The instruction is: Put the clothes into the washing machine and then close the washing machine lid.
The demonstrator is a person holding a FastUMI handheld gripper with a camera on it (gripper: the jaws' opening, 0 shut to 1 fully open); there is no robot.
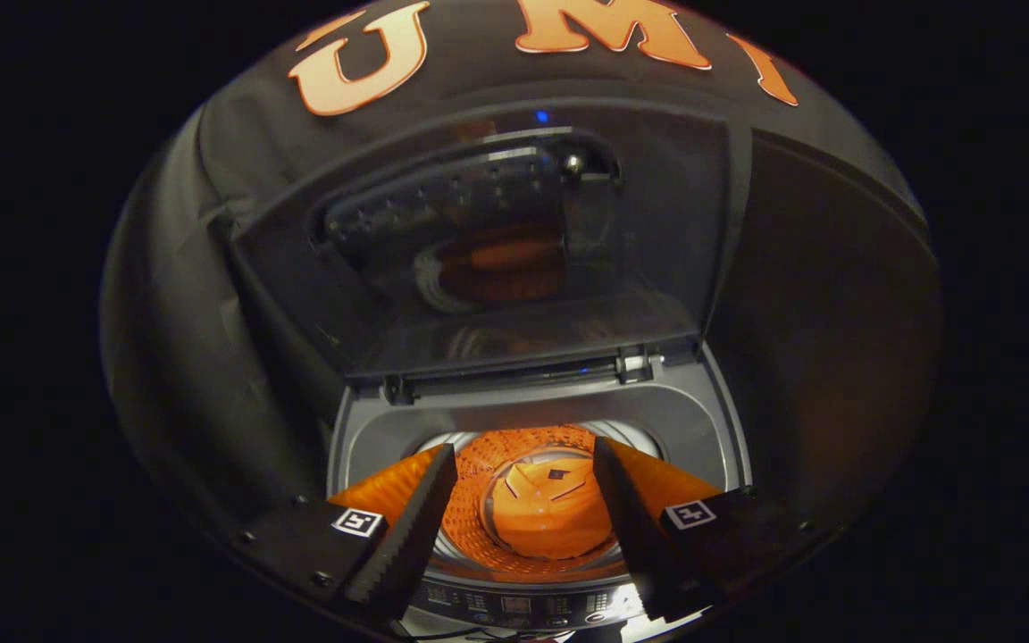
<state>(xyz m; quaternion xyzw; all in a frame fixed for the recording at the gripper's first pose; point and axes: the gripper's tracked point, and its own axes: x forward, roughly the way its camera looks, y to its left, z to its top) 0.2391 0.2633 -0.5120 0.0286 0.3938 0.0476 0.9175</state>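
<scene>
Hovering over the open washing machine point(363, 429), claw point(523, 527) released: fingers spread wide, nothing between them, pointing down into the tub.

Left finger point(416, 527): its tip hangs over the tub's left wall. An orange glow lights the perforated drum point(479, 527) beside it.

Between the fingers, well below them: the clothes point(550, 509), a folded orange garment lying flat on the drum floor. A small dark tag shows on top. No cloth visible over the rim, though the fingers hide the rim on both sides, so I cannot tell for certain.

Right finger point(626, 527): mirrors the left, tip over the tub's right side.

Beyond the fingers: the lid point(479, 250) stands raised, hinged at the back of the tub opening, its glossy panel reflecting the glow. Control panel point(514, 605) sits just beneath the claw, near the finger bases.

Judgement: loading looks done; closing the lid remains.

Risks:
- Lid is smooth; a push placed near the hinge may slide off without tipping it.
- Once past balance the lid could drop hard and catch a finger left over the opening.
- Claw rides close to the control panel; a low swing might press buttons.
</scene>
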